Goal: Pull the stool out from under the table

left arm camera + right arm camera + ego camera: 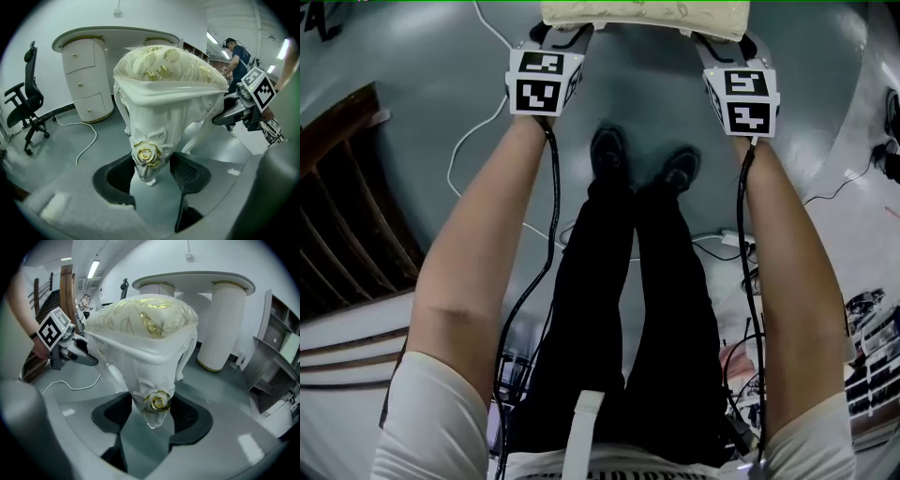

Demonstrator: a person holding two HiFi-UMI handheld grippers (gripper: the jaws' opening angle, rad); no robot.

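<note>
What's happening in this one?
A person is gripping a white carved stool with a gold-patterned cushion, one gripper on each side. The left gripper is closed on one corner, at a gold rose carving. The right gripper is closed on the opposite corner. The stool is already out from under the dressing table, which stands behind it.

Place: indoor lab or studio | Evidence: bare grey floor (51,159), loose cable (95,136), black office chair (26,105) far left, white desk (112,33) against plain wall, strip light (95,268), person (240,58) far right.
</note>
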